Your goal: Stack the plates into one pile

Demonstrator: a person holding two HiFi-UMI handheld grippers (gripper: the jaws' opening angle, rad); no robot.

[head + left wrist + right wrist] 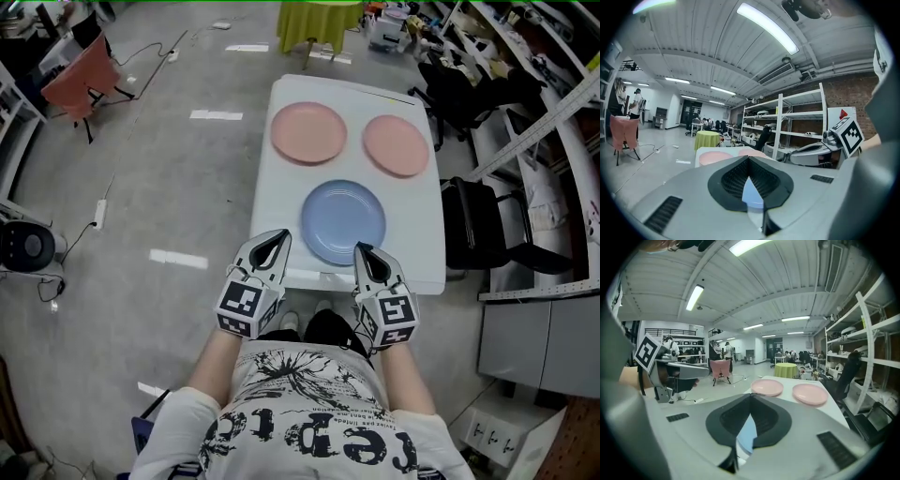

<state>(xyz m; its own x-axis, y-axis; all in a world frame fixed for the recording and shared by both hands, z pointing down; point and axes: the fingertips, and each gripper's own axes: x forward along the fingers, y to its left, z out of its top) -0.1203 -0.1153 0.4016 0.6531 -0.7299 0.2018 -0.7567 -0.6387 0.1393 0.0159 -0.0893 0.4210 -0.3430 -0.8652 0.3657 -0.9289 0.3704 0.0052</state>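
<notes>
blue plate [343, 221] beyond left tool [281, 236], right tool [361, 249]

The shirt [309, 417] bears large lettering, unreadable here.

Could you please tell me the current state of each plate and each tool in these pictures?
Blue plate: flat on the table, alone, nothing stacked on it.
Left pink plate: flat, unstacked, apart from the others.
Right pink plate: flat, unstacked, apart from the others.
Left tool: shut, empty.
Right tool: shut, empty.
</notes>
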